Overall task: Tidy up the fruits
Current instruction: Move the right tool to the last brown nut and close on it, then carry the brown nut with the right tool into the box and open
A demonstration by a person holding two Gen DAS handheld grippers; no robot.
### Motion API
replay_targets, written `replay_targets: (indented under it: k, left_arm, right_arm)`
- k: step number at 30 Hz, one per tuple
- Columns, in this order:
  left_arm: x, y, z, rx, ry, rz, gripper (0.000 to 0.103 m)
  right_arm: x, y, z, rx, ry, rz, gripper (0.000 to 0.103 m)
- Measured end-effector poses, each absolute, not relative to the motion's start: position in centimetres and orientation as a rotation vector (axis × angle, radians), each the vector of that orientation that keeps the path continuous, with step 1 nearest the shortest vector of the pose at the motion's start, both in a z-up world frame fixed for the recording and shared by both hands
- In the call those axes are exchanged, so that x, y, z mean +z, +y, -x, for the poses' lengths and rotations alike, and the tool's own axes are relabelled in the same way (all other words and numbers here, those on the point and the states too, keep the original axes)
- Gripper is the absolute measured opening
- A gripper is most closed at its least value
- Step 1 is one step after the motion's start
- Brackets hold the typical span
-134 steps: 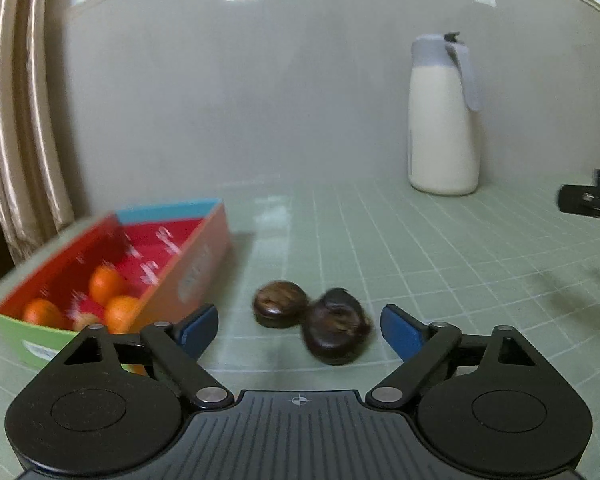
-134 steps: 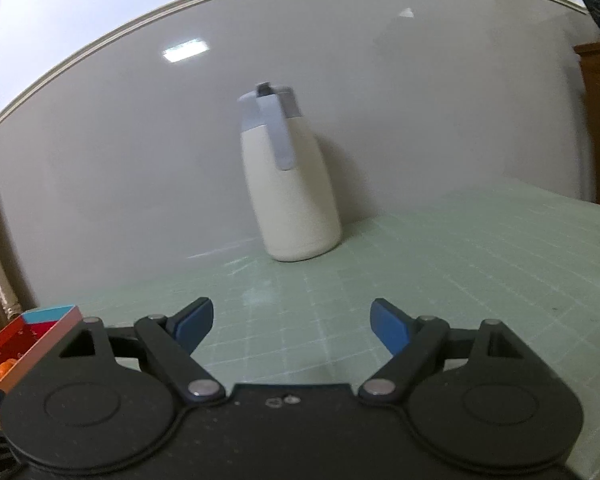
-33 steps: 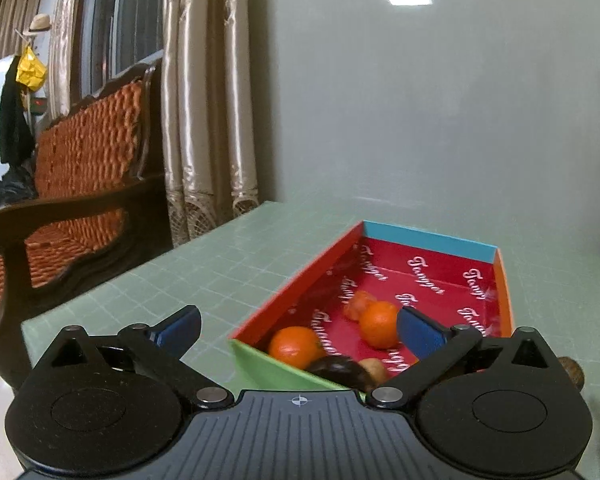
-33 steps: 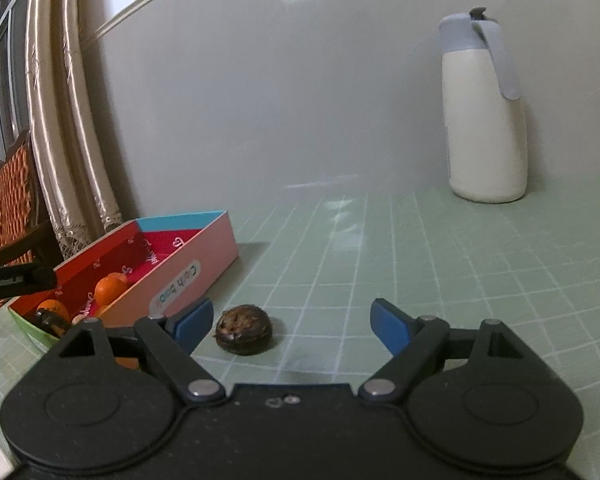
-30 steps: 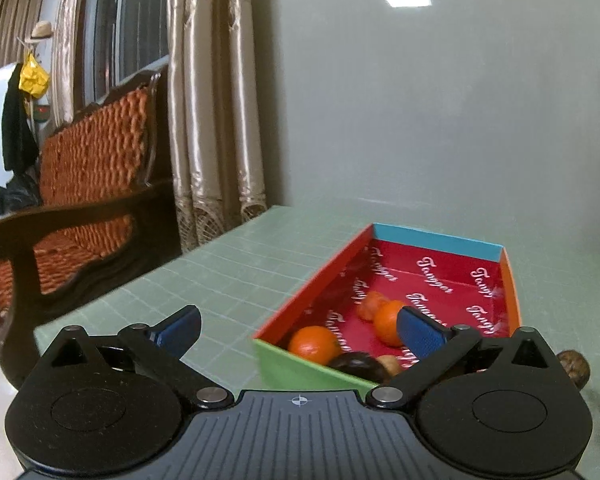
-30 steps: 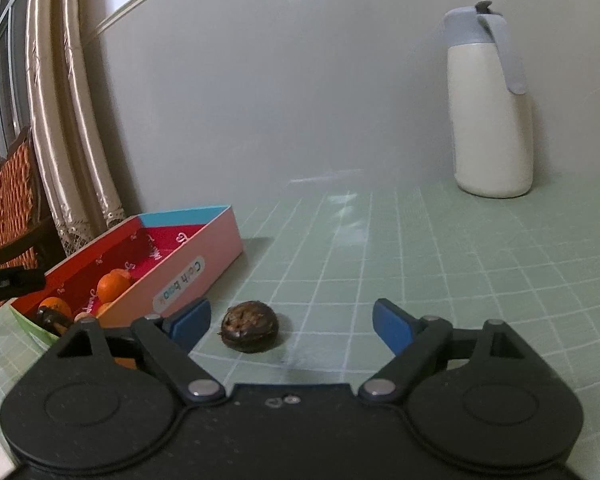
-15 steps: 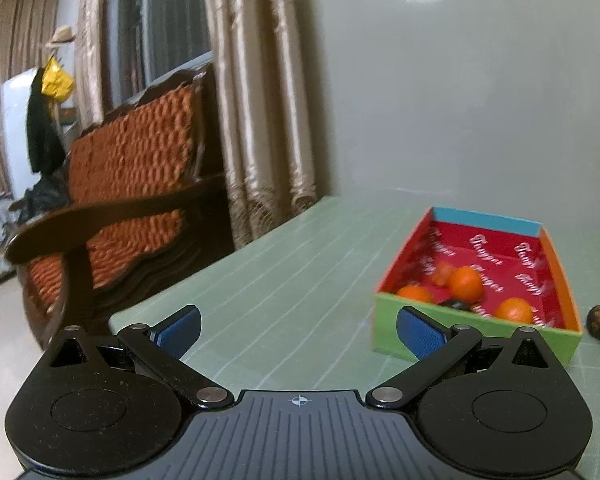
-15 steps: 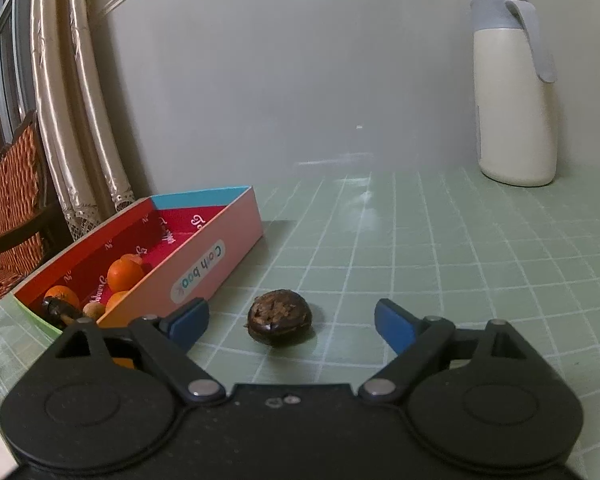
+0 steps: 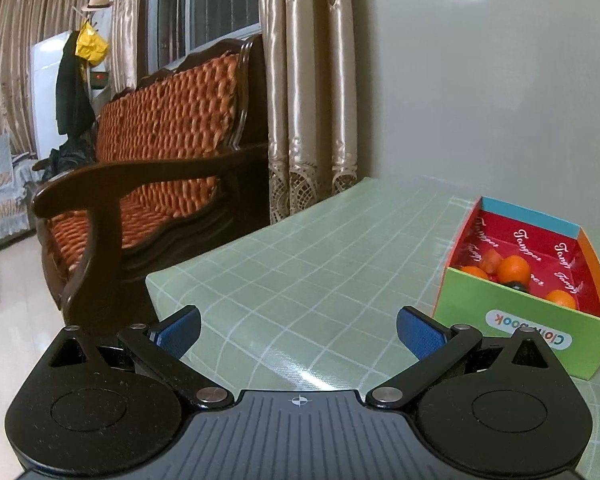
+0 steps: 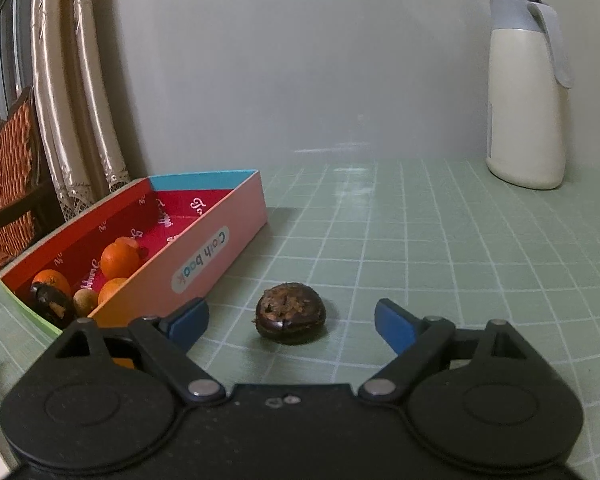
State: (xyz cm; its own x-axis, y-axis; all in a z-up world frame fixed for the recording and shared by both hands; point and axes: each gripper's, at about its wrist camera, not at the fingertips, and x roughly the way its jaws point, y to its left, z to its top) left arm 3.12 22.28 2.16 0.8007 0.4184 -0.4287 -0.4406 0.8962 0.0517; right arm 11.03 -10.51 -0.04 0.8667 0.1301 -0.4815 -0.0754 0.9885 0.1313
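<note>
Two low wrist views, opposite sides of shared box (image 9: pixel 518 322) (image 10: pixel 204 258)

Both tongs (image 9: pixel 298 330) (image 10: pixel 291 322) are black, ribbed-bodied, with blue pads and silver pivot screws.

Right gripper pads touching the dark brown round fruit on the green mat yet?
Apart. The right wrist view shows the right gripper open, with green mat visible between each blue pad and the dark brown round fruit.

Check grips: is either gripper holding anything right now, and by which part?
Nothing held. The left gripper is open over bare table. The right gripper is open; the dark fruit lies on the table between its fingers, untouched.
</note>
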Motion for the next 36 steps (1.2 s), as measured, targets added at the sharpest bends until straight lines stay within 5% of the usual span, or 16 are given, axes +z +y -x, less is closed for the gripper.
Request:
replay_targets:
  k: [8,12,23,28,36]
  left_arm:
    - [2.1,22.3,-3.1,0.45,0.445,0.06,0.103]
    - [2.2,22.3,-3.1,0.443,0.441,0.063,0.103]
    - [2.3,22.4,-3.2,0.43,0.445,0.085,0.103]
    - [2.4,22.5,-3.1,0.425,0.442,0.094,0.103]
    - [2.3,22.6,-3.5,0.418,0.459,0.114,0.103]
  right_arm:
    - [0.0,-10.4,-11.7,0.104,0.546,-0.111,0.09]
    - [0.0,-10.3,-12.1,0.097,0.549,-0.106,0.067]
    - [-0.2,-9.5,-13.2,0.092,0.592,-0.064,0.066]
    - [-0.5,-9.4,-13.7,0.092,0.616,-0.062,0.046]
    - [-0.5,-9.2,-13.7,0.091,0.614,-0.039,0.042]
